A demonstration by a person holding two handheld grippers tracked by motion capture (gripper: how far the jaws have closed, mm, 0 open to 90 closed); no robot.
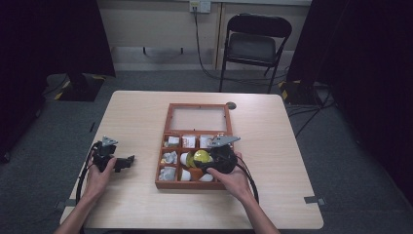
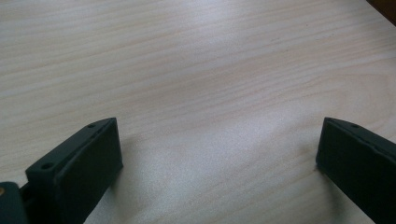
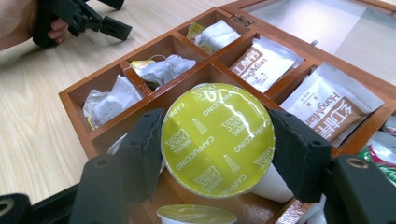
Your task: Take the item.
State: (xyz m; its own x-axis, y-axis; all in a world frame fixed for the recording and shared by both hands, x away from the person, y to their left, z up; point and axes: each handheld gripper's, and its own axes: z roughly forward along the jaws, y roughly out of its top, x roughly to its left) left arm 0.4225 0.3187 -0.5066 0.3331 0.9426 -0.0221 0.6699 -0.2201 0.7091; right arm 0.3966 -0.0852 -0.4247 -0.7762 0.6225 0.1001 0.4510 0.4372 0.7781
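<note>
Wooden box (image 3: 196, 74), capsule (image 3: 217, 140) clamped between right gripper (image 3: 217, 149) jaws

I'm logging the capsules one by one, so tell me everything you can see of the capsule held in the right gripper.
The capsule has a shiny yellow-green foil lid printed "Dolce Gusto Cappuccino" and a white, plastic-looking cup below. It is tilted, lid toward the right gripper's camera. The right gripper clamps its rim between both black jaws, over the middle compartments of the wooden box. Another capsule with the same lid lies beneath it.
</note>
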